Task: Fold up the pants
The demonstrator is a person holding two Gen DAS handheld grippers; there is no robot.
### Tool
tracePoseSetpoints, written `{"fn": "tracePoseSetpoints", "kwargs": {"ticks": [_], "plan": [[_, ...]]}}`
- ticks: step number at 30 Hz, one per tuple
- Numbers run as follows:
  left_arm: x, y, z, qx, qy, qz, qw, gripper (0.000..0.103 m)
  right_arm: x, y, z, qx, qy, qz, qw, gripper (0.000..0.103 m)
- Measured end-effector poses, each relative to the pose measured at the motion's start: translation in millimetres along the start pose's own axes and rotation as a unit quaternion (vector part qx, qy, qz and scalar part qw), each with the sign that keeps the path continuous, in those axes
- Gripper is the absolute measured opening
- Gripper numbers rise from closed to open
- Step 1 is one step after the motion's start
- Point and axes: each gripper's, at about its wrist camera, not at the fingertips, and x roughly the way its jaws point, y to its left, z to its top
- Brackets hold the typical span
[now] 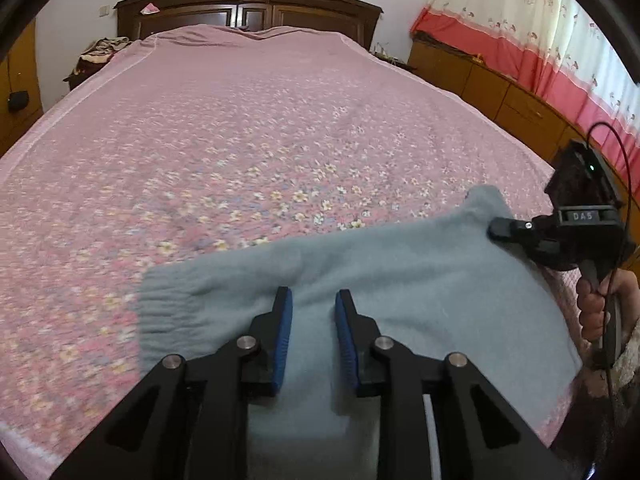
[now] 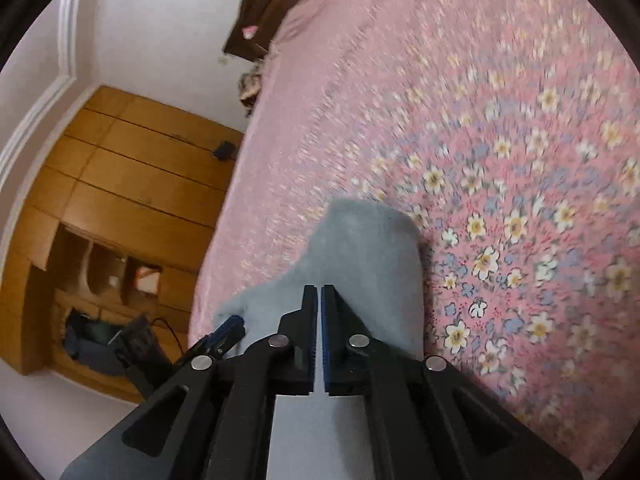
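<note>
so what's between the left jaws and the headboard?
Past the left gripper comes the far part of the pants, then only floral bedspread up to the headboard, per the left wrist view.

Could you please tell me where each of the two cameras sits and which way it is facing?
Left wrist: on the left hand-held gripper, open over the grey pants, looking up the bed to the headboard; the person's right hand shows.
Right wrist: on the right hand-held gripper, fingers together, facing the pants and wooden cabinets.
Shared: pants, bed, both grippers.
</note>
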Motion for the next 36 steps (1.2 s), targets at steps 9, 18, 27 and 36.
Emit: {"fn": "tracePoseSetpoints", "kwargs": {"ticks": [9,18,27,36], "plan": [[0.6,4.4,-1.0,-0.011,0.003,0.020,0.9997,0.026,-4.2,-26.2,18.4,0.036,-0.049,-0.021,0.998,0.002],[-27.4,25.2,-16.7,-0.027,0.013,0.039,0.9988,0.037,-50.8,-1.2,-19.5,0.042,-0.069,-0.027,0.996,0.005],[-72.6,23.6,-40.9,-0.043,0.005,0.001,0.9991,0.049,-66.6,6.1,-120.3,0.029,0.015,0.027,0.999,0.012],[-85.2,10.9,-63.5,-0.004,0.017,0.024,0.9995,0.057,-87.7,-12.4,-156.7,0.070,0.013,0.013,0.997,0.018]]}}
